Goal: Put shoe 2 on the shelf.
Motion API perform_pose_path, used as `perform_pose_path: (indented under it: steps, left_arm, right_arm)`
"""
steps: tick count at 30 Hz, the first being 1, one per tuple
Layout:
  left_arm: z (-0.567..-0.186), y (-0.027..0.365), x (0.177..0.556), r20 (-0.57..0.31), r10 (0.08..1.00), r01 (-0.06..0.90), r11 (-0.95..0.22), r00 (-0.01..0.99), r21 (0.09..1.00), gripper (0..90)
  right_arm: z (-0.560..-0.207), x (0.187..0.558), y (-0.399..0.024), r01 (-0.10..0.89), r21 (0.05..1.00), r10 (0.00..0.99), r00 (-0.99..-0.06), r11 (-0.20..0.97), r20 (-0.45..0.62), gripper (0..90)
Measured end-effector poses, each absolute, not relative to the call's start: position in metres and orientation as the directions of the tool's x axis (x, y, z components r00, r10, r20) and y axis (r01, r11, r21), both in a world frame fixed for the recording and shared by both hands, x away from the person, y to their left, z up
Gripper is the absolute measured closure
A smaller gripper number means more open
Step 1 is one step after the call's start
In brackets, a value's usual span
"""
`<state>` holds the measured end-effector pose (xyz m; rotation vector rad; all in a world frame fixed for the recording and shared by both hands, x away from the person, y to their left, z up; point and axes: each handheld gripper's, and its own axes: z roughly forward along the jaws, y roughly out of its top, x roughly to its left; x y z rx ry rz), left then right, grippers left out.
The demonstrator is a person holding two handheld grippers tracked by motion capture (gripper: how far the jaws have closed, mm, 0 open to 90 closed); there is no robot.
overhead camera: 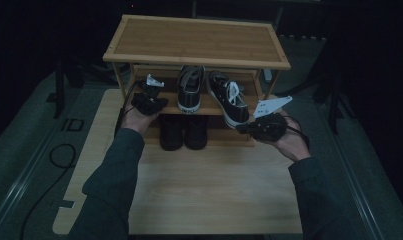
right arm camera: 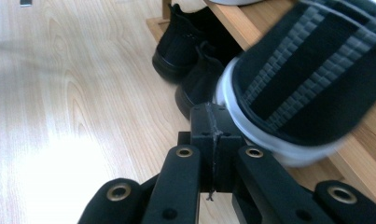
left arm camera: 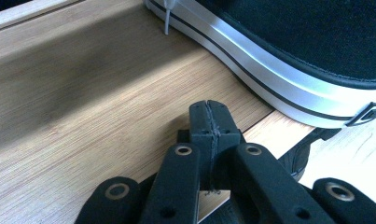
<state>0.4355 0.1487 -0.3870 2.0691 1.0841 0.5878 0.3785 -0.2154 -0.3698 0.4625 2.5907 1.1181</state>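
Note:
A wooden shoe rack point(overhead camera: 196, 40) stands at the far side of the table. On its middle shelf are two black sneakers with white soles, the left one point(overhead camera: 190, 90) straight and the right one point(overhead camera: 228, 97) angled, its heel over the shelf's front edge. My left gripper point(overhead camera: 156, 95) is shut and empty, hovering over the shelf point(left arm camera: 83, 93) just left of the left sneaker point(left arm camera: 288, 42). My right gripper point(overhead camera: 242, 128) is shut and empty too. In the right gripper view its tips point(right arm camera: 212, 116) sit right at the white heel rim of the angled sneaker point(right arm camera: 307, 79); contact is unclear.
A pair of black shoes point(overhead camera: 183, 131) stands on the bottom shelf, also seen in the right gripper view point(right arm camera: 185, 46). The rack's top board is bare. Light wooden tabletop point(overhead camera: 209, 185) stretches between the rack and the person. A black cable point(overhead camera: 59, 150) lies on the floor at left.

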Motion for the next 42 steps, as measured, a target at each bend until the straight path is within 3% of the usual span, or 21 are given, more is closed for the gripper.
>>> perform_pose_path:
  steps: [9, 42]
  left_arm:
    - [-0.384, 0.145, 0.435, 0.102, 0.834, 0.514, -0.425, 0.542, 0.744, 90.0]
    - [-0.386, 0.125, 0.437, 0.056, 0.830, 0.517, -0.398, 0.556, 0.758, 90.0]
  right_arm:
    - [-0.370, 0.379, -0.232, 0.199, 0.740, 0.418, -0.900, 0.643, -0.122, 90.0]
    - [-0.377, 0.384, -0.230, 0.221, 0.757, 0.440, -0.893, 0.615, -0.097, 90.0]
